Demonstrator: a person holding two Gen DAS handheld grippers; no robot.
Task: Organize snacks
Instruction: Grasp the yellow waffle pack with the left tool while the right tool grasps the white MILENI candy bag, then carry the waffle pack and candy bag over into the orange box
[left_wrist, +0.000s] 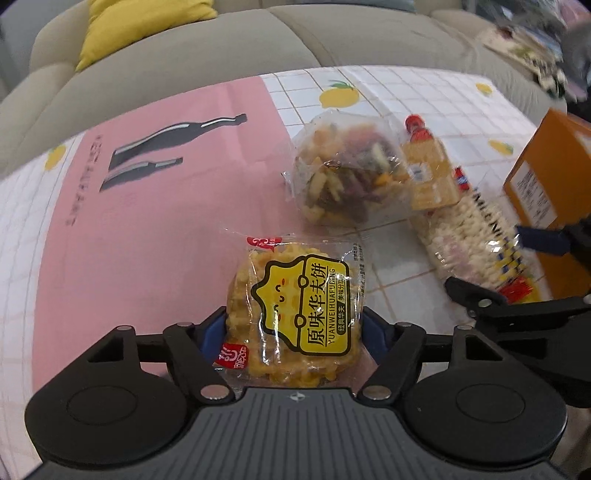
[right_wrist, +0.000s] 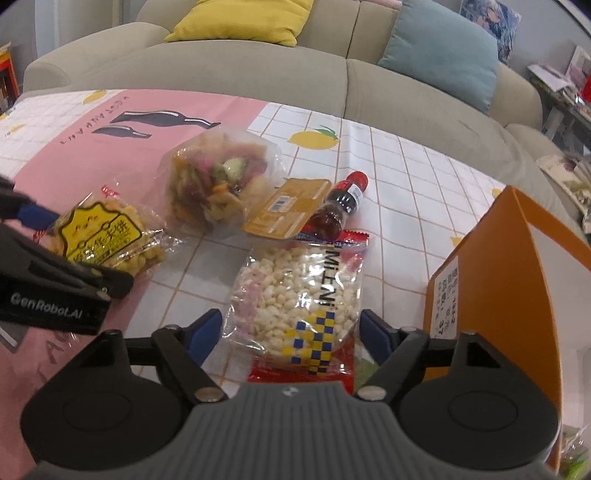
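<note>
The left gripper (left_wrist: 295, 325) clamps the waffle packet (left_wrist: 295, 314) on the tablecloth (left_wrist: 147, 221); the right gripper (right_wrist: 286, 328) straddles the puffed-rice bag (right_wrist: 299, 291), pads apart, orange box (right_wrist: 517, 277) at three o'clock, presumably their destination.

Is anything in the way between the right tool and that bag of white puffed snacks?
Nothing visible. The puffed snack bag already lies between the right tool's open fingers, beside the orange box.

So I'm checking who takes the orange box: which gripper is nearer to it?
Right. The right gripper straddles the puffed rice packet right beside the orange box; the left gripper is farther off, around the waffle packet.
</note>
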